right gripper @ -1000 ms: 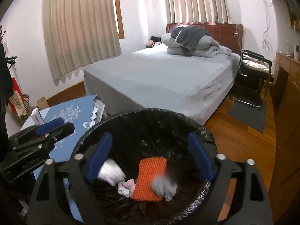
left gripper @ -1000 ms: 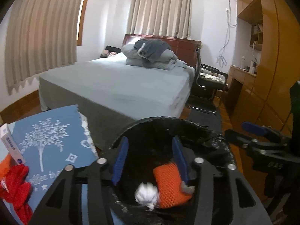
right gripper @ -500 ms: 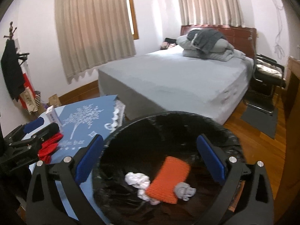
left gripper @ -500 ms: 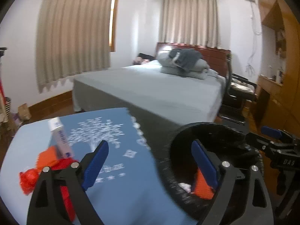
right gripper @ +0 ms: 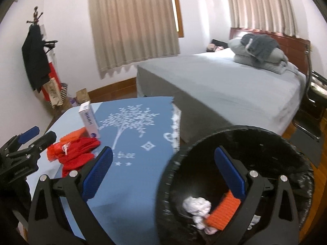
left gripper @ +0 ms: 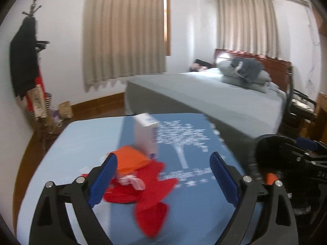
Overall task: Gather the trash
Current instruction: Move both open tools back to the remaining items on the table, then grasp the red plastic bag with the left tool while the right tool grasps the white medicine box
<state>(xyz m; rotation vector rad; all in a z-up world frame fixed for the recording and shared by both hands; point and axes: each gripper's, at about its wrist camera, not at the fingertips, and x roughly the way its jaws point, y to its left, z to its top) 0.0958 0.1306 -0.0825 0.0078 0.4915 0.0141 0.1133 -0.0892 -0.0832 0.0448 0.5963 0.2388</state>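
Note:
My left gripper (left gripper: 163, 178) is open and empty, above a red net bag (left gripper: 147, 185) that lies on the blue tablecloth (left gripper: 192, 204). An orange piece (left gripper: 130, 159) and a white upright box (left gripper: 146, 136) sit just behind the bag. My right gripper (right gripper: 163, 175) is open and empty over the near rim of the black-lined bin (right gripper: 286, 149). In the bin lie an orange sponge (right gripper: 222, 212) and crumpled white paper (right gripper: 197, 204). The red net bag (right gripper: 75, 153), the box (right gripper: 89, 119) and my left gripper (right gripper: 28, 140) show at the left of the right wrist view.
A grey bed (right gripper: 224, 85) with folded bedding stands behind the table. A coat rack (left gripper: 26, 61) with dark clothes is at the far left wall. A black chair (right gripper: 314, 102) sits right of the bed. The bin (left gripper: 269, 143) stands at the table's right edge.
My left gripper has swung left from over the bin to over the red net bag on the table and stands wide open. My right gripper has shifted left, toward the bin's near rim.

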